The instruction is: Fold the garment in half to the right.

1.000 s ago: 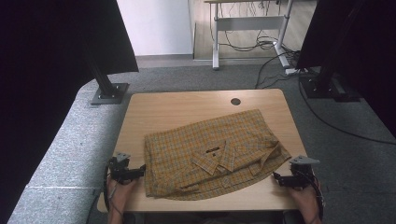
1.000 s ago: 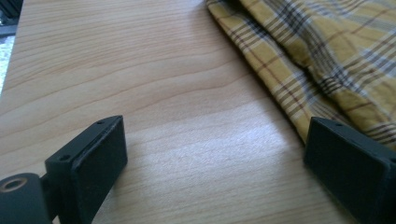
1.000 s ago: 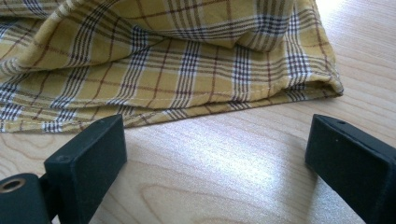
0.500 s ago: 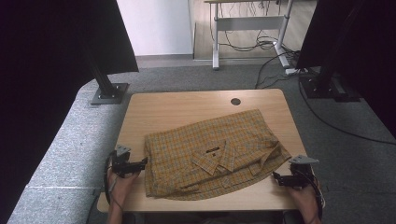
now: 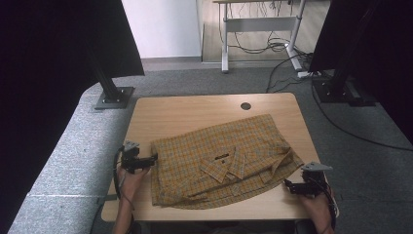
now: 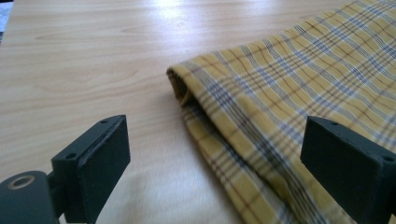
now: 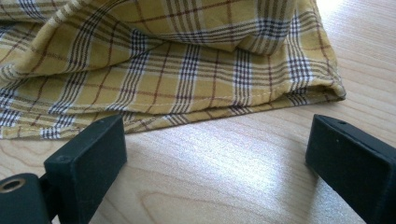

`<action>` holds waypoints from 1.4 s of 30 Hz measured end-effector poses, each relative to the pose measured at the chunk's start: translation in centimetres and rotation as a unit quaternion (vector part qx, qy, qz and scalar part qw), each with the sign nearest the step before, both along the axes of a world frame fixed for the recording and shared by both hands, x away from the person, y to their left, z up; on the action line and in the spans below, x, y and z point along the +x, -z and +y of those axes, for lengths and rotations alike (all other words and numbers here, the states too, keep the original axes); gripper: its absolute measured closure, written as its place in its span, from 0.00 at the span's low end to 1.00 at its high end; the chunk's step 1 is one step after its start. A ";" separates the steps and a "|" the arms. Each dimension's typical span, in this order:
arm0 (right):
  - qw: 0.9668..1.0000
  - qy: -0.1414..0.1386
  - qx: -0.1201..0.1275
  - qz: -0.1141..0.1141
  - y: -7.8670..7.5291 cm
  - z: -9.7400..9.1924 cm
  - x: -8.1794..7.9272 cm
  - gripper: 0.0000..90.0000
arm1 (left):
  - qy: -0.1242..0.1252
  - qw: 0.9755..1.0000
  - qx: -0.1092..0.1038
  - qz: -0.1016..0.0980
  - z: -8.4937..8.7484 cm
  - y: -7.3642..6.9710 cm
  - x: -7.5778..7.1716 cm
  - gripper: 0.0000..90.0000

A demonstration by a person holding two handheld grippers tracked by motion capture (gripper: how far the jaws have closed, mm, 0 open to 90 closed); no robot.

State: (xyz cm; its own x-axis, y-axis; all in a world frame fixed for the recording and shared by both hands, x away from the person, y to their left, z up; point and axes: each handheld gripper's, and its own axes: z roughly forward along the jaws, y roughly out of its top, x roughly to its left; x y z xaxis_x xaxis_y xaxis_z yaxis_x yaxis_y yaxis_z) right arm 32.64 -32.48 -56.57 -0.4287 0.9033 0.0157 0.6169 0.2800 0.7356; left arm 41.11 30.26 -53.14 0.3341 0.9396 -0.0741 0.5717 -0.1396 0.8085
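Left tool point(image 5: 155, 158) and right tool point(image 5: 287, 185), both with jaws spread wide and empty, flank a yellow plaid shirt point(image 5: 221, 158) on the wooden table point(image 5: 185, 114).

The shirt lies roughly folded, collar point(image 5: 225, 165) up, across the table's near half, reaching almost to the near edge. The left tool sits at the shirt's left edge, one jaw over the cloth near a folded corner point(image 6: 180, 81); the right tool rests just short of the layered hem point(image 7: 243, 109) by the near right corner. The fabric looks light, soft and limp, likely to sag and slide; those doubled edges offer the firmest hold.
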 end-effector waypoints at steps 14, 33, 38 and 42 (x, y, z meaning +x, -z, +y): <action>1.000 0.000 0.000 0.000 0.0 0.0 0.0 0.05 | -0.019 1.000 0.017 0.000 -0.8 1.2 4.0 0.12; 1.000 0.000 0.003 0.000 0.0 0.0 0.0 0.05 | -0.012 0.998 0.055 0.038 -1.0 2.1 5.5 0.13; 1.000 -0.003 0.021 0.005 -0.5 0.0 -0.1 0.07 | -0.012 0.998 0.055 0.038 -1.0 2.1 5.5 0.12; 1.000 -0.018 0.015 -0.005 -1.1 0.8 -0.2 0.07 | -0.017 0.997 0.056 0.042 -1.0 2.1 5.6 0.09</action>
State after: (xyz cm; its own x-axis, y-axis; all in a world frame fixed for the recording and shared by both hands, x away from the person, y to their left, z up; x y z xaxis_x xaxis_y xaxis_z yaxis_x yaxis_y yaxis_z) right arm 32.42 -31.71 -55.46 -0.4605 0.8869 0.0374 0.5997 0.2797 0.7497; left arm 46.66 29.30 -55.26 0.2985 0.9544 0.0049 0.6429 -0.2049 0.7380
